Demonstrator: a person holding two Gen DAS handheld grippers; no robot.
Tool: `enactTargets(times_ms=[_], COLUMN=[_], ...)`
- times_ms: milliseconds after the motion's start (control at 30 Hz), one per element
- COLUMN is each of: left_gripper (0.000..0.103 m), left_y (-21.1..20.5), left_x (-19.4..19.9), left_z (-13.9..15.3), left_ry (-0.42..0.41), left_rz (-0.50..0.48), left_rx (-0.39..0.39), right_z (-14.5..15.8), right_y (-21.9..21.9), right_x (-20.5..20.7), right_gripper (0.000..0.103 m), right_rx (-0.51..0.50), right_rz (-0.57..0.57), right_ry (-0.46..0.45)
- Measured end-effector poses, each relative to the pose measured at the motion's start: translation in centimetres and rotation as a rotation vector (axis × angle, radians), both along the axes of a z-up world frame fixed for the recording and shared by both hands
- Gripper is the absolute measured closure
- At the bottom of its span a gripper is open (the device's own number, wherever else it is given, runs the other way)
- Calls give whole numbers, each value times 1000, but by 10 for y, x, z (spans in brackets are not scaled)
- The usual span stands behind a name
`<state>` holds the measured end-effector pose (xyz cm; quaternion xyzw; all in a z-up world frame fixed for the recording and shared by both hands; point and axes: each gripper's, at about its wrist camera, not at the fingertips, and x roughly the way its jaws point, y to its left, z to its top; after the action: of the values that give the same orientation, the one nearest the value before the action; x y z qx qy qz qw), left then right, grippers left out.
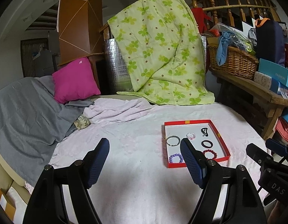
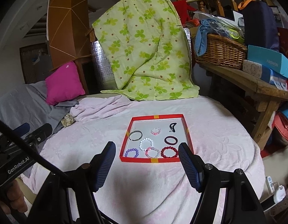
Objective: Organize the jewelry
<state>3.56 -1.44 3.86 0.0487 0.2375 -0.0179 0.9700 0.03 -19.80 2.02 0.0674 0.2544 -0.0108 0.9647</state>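
right wrist view: your right gripper [image 2: 145,155] and left gripper [image 1: 145,153] hover wide-jawed, empty, over a pale pink fleecy bedspread [image 2: 218,149]; a shallow red cardboard tray [image 2: 155,161] holds bracelets, a green clover-print quilt [image 2: 144,46] behind.

The left hand-held gripper [image 1: 145,155] and the right hand-held gripper [image 2: 146,155] both point forward and slightly down, side by side, jaws spread wide with nothing between their ribbed blue fingers [image 2: 188,166].

My right claw [image 2: 146,154] hangs wide open, empty, low center of frame. Red tray [image 2: 151,161] just beyond, w/ bracelets inside: purple [image 2: 131,152] lower left, dark red [image 2: 169,152] lower right, white [image 2: 146,144] mid.
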Motion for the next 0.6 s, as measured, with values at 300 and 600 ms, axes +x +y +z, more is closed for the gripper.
enactTargets(times_ms=[300,600], left_gripper=[24,24], left_y=[-6,-8], left_x=[14,22], left_z=[-1,-7], left_ry=[6,18], left_rz=[-2,4], left_rx=[9,8], right_z=[-3,-11], right_y=[-4,-7], right_x=[17,25], right_gripper=[30,30], right_rx=[1,14], right_rz=[14,11], right_ry=[6,22])
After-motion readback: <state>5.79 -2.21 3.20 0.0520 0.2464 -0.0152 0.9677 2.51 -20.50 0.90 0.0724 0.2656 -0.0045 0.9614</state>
